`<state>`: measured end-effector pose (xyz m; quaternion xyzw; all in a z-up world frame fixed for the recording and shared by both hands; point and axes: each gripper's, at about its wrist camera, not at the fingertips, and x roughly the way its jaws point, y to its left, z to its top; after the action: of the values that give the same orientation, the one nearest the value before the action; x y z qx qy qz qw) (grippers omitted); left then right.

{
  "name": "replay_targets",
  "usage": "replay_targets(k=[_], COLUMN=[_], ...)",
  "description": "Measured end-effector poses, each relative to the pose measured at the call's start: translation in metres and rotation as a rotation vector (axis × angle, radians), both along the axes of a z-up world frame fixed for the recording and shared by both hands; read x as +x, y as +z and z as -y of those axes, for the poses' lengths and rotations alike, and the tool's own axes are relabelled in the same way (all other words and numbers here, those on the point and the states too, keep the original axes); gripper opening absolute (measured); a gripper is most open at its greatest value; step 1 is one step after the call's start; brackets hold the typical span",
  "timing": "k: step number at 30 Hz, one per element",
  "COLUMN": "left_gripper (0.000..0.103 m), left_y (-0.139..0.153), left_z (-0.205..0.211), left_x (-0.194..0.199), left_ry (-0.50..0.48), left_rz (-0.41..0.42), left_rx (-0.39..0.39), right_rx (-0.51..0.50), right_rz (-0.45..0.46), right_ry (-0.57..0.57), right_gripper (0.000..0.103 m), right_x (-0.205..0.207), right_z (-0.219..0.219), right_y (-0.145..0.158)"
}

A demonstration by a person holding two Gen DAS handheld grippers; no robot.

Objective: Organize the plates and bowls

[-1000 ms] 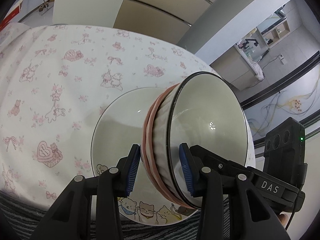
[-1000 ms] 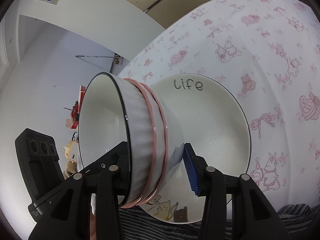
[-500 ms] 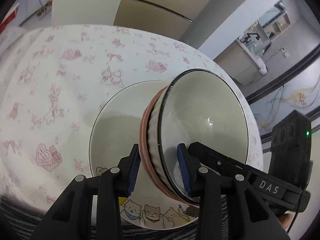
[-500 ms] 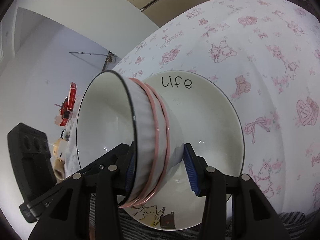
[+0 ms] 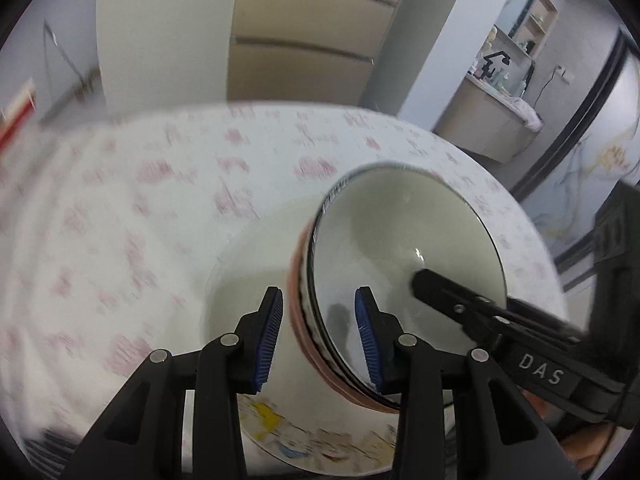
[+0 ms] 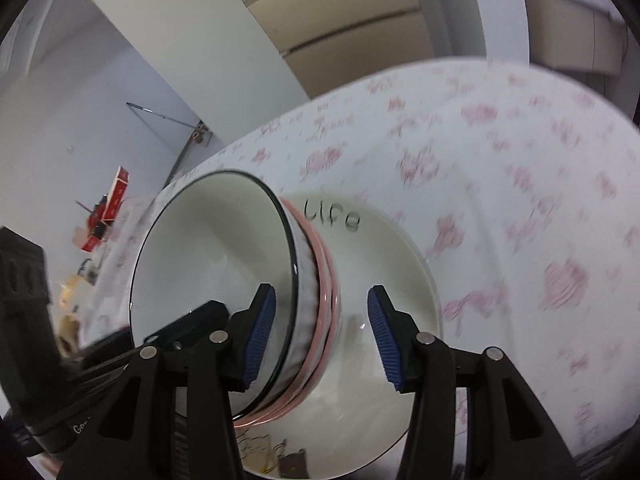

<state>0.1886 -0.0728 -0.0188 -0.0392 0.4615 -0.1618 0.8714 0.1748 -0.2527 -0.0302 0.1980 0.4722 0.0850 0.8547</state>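
Left wrist view, bowls: a stack of ribbed white bowls [image 5: 404, 256] with pink bands and dark rims is tipped on its side above a cream plate [image 5: 240, 300]; the open mouth faces right, so the axis through the stack runs roughly level, left to right.
Left wrist view, left hand-held gripper [image 5: 320, 338]: its blue pads straddle the stack's wall, one inside the mouth, one outside. A sliver of gap shows at the outer pad, so whether it pinches is unclear through the blur.
Left wrist view, other tool: the right hand-held gripper's black finger reaches into the bowl mouth from the right.
Left wrist view, setting: a desk under a pink-print cloth [image 5: 120, 220], blurred.
Right wrist view, bowls [image 6: 224, 280]: the mouth faces left, base toward the plate [image 6: 384, 272] lettered "life".
Right wrist view, right hand-held gripper [image 6: 322, 338]: jaws are opening; the bowl wall sits between them, but the outer pad [image 6: 384, 340] stands clear, so it is not clamped.
Likely reason: both tools share the stack's weight while lowering it onto the plate, nesting bowls on plate.
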Motion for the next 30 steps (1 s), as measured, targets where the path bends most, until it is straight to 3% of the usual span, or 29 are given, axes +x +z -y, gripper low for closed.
replay_targets(k=[6,8,10,15,19,20,24,30], left_gripper=[0.042,0.052,0.064,0.072,0.084,0.087,0.087,0.092], left_y=[0.02,0.027,0.04,0.079,0.102,0.108,0.125,0.137], left_z=[-0.006,-0.007,-0.01,-0.013,-0.019,-0.022,-0.03,-0.037], left_x=[-0.009,-0.014,-0.024,-0.067,-0.092,-0.1,-0.124,-0.158], left_ry=[0.021,0.027,0.032,0.077,0.095,0.092,0.075,0.049], left_rz=[0.143,0.207,0.304,0.642,0.791,0.832,0.911,0.949], left_rx=[0.012,0.012,-0.008,0.025,0.023,0.02,0.016,0.016], right_rx=[-0.119,-0.121,-0.123,-0.177,-0.225,-0.216,-0.17,-0.223], right_rz=[0.094,0.122,0.156,0.304,0.384,0.407,0.524,0.683], right_ry=[-0.039,-0.043,-0.044,-0.078,-0.08,-0.076,-0.065,-0.048], right_gripper=[0.05,0.052,0.054,0.065,0.067,0.072,0.09,0.099], right_x=[-0.007,-0.009,-0.011,-0.025,-0.033,-0.036,-0.054,-0.085], right_z=[0.003,0.006,0.006,0.007,0.006,0.006,0.008,-0.005], right_y=[0.015,0.02,0.027,0.052,0.071,0.076,0.101,0.13])
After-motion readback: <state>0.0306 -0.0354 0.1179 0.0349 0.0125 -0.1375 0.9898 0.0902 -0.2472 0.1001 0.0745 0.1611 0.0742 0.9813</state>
